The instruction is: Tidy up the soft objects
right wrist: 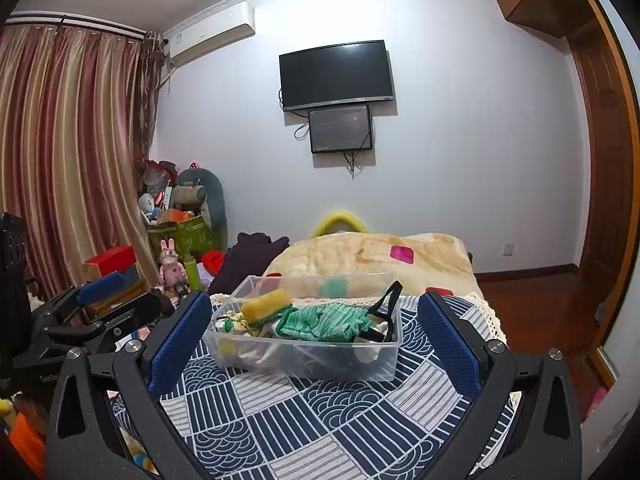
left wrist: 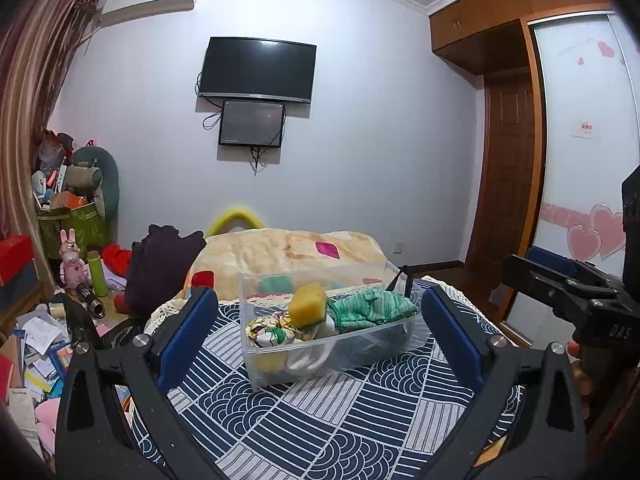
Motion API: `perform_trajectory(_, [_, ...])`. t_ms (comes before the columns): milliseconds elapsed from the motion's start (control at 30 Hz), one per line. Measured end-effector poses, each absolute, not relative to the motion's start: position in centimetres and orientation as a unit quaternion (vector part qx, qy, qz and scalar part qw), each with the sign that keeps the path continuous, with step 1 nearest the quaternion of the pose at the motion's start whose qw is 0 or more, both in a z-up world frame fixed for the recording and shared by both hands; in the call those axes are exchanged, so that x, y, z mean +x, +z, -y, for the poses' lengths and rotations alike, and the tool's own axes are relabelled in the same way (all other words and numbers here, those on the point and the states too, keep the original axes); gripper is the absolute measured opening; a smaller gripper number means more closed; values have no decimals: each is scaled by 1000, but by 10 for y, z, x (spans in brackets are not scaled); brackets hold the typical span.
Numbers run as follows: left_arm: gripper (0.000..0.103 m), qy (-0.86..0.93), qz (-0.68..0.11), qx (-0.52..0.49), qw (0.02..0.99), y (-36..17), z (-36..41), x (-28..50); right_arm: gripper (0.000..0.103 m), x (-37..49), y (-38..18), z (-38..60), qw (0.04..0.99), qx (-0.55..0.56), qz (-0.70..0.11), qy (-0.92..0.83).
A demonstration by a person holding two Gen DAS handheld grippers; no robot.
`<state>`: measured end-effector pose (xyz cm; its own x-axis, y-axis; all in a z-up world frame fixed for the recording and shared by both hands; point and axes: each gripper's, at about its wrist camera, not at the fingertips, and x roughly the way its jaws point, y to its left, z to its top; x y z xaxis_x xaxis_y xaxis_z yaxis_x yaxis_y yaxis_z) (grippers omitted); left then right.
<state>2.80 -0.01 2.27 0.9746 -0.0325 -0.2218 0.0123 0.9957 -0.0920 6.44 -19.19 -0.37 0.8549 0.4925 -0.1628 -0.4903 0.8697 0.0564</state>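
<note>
A clear plastic bin (left wrist: 256,364) stands on the blue-and-white patterned cloth (left wrist: 320,420). In it lie a yellow sponge (left wrist: 307,305), a green knitted cloth (left wrist: 370,308), a printed fabric bundle (left wrist: 272,330) and a black strap (right wrist: 390,300). My left gripper (left wrist: 318,328) is open and empty, its blue pads either side of the bin, short of it. My right gripper (right wrist: 314,330) is open and empty, also facing the bin (right wrist: 304,356). The right gripper shows at the right edge of the left wrist view (left wrist: 560,280); the left gripper shows at the left of the right wrist view (right wrist: 104,296).
A beige blanket (left wrist: 288,252) lies behind the bin, with dark clothing (left wrist: 164,272) to its left. Toys, boxes and papers (left wrist: 40,344) clutter the floor at left. A wardrobe (left wrist: 580,160) and door stand at right. A TV (left wrist: 256,70) hangs on the far wall.
</note>
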Motion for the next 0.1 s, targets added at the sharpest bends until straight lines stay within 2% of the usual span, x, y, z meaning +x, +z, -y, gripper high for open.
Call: perform_trajectory(100, [103,-15,-115,-46,992,22,0,28,103,64,-5,191,963,5,-89,255])
